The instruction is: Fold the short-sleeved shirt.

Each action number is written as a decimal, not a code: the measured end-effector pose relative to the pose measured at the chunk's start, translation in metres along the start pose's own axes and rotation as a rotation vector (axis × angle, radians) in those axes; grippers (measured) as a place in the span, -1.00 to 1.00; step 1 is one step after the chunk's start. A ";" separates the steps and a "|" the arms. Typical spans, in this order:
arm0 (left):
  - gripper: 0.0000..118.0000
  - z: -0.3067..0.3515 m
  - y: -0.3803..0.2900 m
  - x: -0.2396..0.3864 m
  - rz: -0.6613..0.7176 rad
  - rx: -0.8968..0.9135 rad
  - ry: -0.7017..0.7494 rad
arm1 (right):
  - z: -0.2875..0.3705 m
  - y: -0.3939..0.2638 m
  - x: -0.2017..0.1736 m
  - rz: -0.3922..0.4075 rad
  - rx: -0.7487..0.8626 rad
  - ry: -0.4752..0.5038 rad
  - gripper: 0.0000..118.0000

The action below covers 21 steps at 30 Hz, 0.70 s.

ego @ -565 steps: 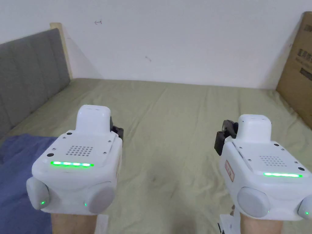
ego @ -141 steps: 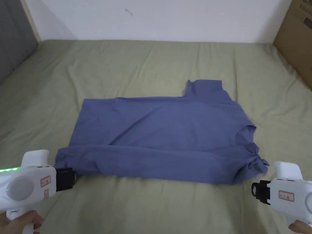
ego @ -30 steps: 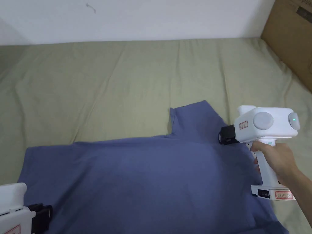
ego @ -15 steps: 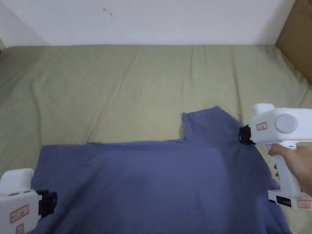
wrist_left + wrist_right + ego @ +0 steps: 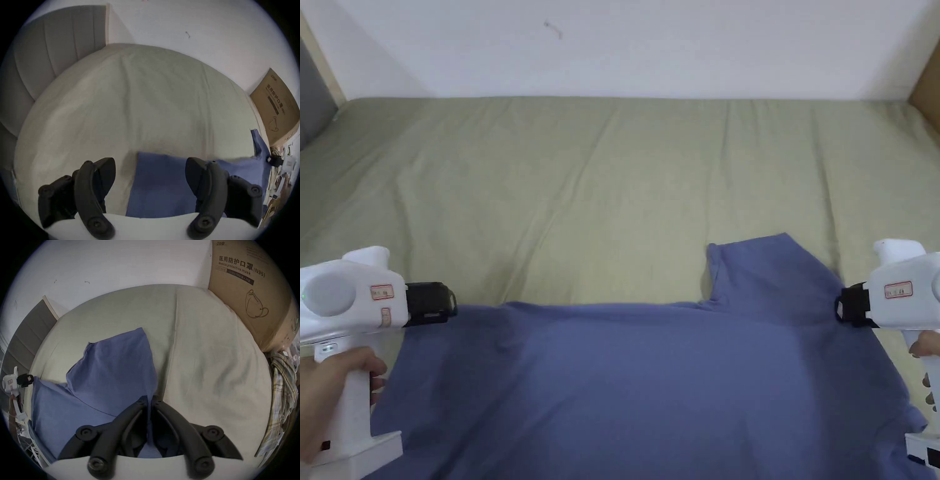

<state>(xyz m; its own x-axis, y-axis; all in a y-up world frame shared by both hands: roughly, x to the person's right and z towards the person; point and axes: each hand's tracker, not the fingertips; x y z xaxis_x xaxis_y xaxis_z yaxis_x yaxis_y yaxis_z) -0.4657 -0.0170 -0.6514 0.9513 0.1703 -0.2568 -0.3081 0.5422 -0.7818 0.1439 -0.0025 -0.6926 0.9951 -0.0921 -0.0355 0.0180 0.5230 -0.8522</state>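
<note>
— So, nearest first: how many grippers, and what are they doing?

— Two. The left gripper [image 5: 150,172] has its jaws spread wide over the shirt's hem corner, nothing between them. The right gripper [image 5: 150,398] has its jaws nearly together with a fold of blue cloth pinched between them, at the shoulder beside the sleeve.

— And hands?

— Two as well: the left hand [image 5: 328,400] wraps its handle, and the right hand [image 5: 927,362] is cut by the frame edge.

— Where is the shirt?

— One blue short-sleeved shirt [image 5: 650,387] lies spread on the green bed sheet [image 5: 612,187], one sleeve [image 5: 765,272] pointing toward the wall.

— Farther back?

— One grey headboard [image 5: 48,53] at the left, one cardboard box [image 5: 253,293] at the right, and beside it what looks like one checked garment [image 5: 282,395], though it's blurred at the edge.
</note>
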 end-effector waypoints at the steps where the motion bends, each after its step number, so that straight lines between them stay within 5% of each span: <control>1: 0.56 -0.005 -0.001 0.002 -0.011 -0.005 0.006 | -0.001 0.000 0.000 0.005 -0.002 -0.003 -0.91; 5: -0.03 -0.014 -0.004 0.011 -0.082 -0.025 0.075 | -0.003 -0.001 -0.002 0.005 -0.011 -0.006 -0.91; 6: -0.35 -0.008 -0.001 0.012 -0.100 -0.017 0.080 | -0.004 -0.003 -0.004 0.012 -0.013 -0.013 -0.91; 7: -0.90 -0.005 0.000 0.012 -0.106 -0.015 0.089 | -0.004 -0.003 -0.005 0.014 -0.014 -0.014 -0.91; 21: -0.94 0.120 -0.010 0.011 -0.185 0.054 0.015 | 0.102 -0.016 -0.009 -0.001 0.097 0.011 -0.91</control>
<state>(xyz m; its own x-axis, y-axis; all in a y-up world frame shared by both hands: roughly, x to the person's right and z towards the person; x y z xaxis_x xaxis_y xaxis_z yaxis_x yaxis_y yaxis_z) -0.4517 0.0779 -0.5779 0.9914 0.0514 -0.1201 -0.1265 0.6061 -0.7852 0.1445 0.0767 -0.6254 0.9940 -0.1013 -0.0408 0.0287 0.6028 -0.7974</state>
